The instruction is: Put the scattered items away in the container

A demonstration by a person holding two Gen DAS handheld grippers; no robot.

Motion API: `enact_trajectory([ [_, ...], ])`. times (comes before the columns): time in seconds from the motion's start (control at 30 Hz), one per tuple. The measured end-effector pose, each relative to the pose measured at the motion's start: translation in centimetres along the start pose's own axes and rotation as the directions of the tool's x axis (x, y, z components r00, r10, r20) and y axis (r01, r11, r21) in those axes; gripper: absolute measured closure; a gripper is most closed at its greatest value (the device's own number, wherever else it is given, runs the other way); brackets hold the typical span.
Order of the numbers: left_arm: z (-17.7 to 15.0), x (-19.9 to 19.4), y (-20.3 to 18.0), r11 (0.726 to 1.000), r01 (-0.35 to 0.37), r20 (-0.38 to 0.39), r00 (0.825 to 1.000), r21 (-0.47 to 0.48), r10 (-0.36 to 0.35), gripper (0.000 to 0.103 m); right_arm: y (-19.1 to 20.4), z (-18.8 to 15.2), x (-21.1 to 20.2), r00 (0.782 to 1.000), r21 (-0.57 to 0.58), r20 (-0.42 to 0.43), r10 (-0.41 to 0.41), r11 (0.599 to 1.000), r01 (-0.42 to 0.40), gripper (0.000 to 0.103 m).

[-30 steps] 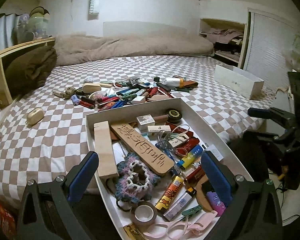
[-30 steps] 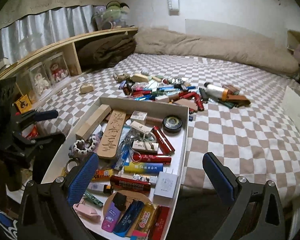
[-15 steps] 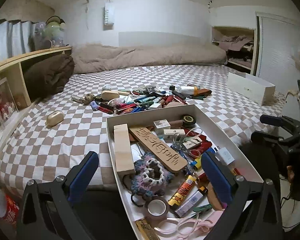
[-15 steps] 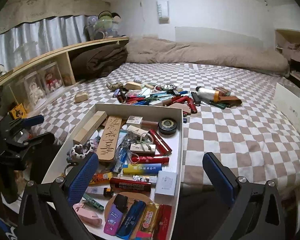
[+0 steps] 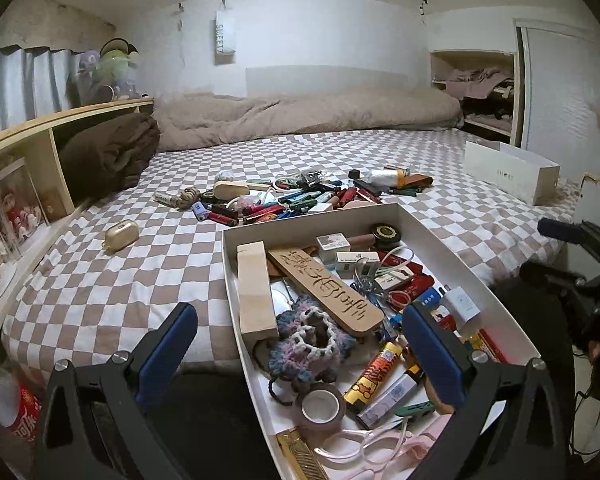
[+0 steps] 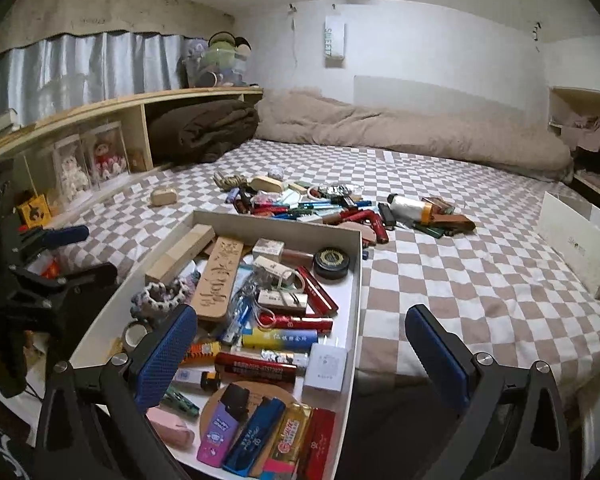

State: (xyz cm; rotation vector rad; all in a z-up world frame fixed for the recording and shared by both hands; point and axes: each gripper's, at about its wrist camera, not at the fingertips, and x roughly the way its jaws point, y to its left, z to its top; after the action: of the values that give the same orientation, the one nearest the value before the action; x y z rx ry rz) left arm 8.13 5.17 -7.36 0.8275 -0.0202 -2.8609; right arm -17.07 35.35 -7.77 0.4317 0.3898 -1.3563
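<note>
White tray (image 5: 452, 246) sat at the bed's near edge, stuffed with a carved wooden plaque (image 5: 326, 286), wood block (image 5: 254, 286), tape roll (image 5: 320, 404), lighters. Loose pile (image 5: 300, 200) just beyond. "SWEET" on the wall hanger (image 5: 225, 38). Left gripper (image 5: 300, 356) and right gripper (image 6: 300, 356) both gaping, empty.

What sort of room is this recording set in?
Most likely a small bedroom: a wide bed with a checkered sheet, a rumpled beige duvet along the wall, and a wooden shelf with boxed dolls beside curtains.
</note>
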Motion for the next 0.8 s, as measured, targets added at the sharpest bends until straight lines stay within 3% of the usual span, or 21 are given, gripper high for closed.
enact_trajectory([
  [0.8,-0.32,0.00,0.30,1.000,-0.022,0.003,1.000,-0.019,0.022,0.000,-0.54,-0.51,0.20,1.000,0.028,-0.020,-0.015,0.999,0.016,0.000],
])
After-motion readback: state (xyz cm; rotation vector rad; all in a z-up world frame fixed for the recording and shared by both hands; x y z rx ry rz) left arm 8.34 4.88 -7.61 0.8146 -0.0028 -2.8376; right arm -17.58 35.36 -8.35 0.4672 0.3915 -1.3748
